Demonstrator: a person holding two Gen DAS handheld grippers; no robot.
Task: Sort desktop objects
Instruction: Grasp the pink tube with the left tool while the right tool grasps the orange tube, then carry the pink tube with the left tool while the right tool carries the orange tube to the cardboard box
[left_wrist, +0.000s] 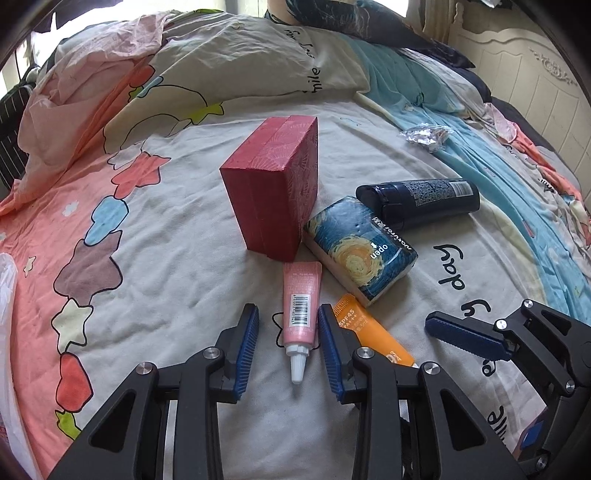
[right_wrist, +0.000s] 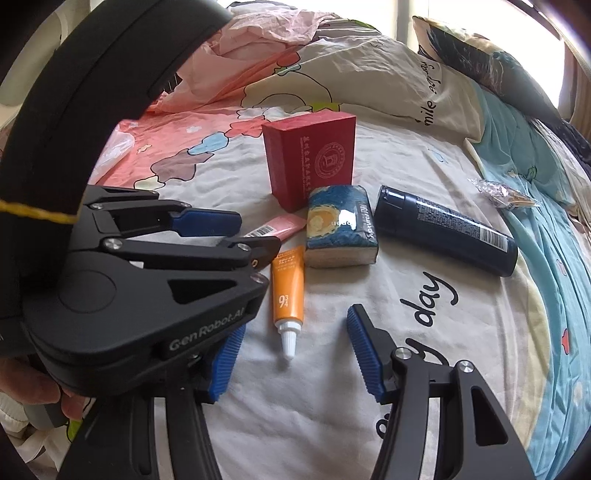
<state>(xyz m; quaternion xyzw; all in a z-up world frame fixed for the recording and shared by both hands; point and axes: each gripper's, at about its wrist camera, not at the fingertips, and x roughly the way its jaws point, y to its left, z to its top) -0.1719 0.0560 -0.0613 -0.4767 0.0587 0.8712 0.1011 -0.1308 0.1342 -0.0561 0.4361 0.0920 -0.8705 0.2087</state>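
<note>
A pink tube (left_wrist: 301, 314) lies on the bedsheet with its white cap toward me. My left gripper (left_wrist: 288, 312) stands open around it, one blue pad on each side; the left pad is clearly apart from it and the right pad is close beside it. An orange sunscreen tube (right_wrist: 288, 291) lies just right of the pink one, cap toward me. My right gripper (right_wrist: 295, 319) is open astride its cap end, with a gap on both sides. The left gripper's body hides part of the right gripper's left finger (right_wrist: 225, 358).
Behind the tubes stand a red box (left_wrist: 273, 184), a starry-night tissue pack (left_wrist: 362, 251) and a dark blue bottle (left_wrist: 424, 199) on its side. A foil wrapper (left_wrist: 424, 134) lies far right. Pillows and rumpled bedding fill the back; a white plastic bag (left_wrist: 7, 332) sits at the left edge.
</note>
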